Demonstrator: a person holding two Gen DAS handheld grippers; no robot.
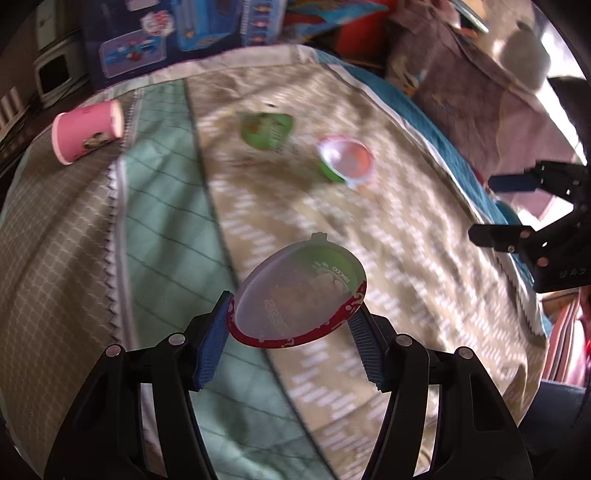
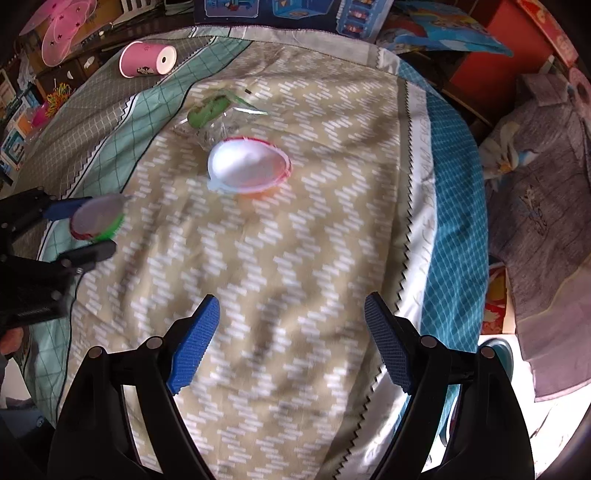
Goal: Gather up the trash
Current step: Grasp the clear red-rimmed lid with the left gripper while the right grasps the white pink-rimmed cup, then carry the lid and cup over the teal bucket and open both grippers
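My left gripper is shut on an egg-shaped plastic shell half with a red and green rim, held above the bedspread; it also shows in the right wrist view. A second shell half lies open side up on the bedspread, also in the left wrist view. A green crumpled wrapper with clear plastic lies beyond it. A pink paper cup lies on its side at the far left. My right gripper is open and empty above the bedspread.
Blue toy boxes stand behind the bed. A grey shirt lies at the right. Pink wings and toys sit at the far left. The bedspread's teal edge drops off to the right.
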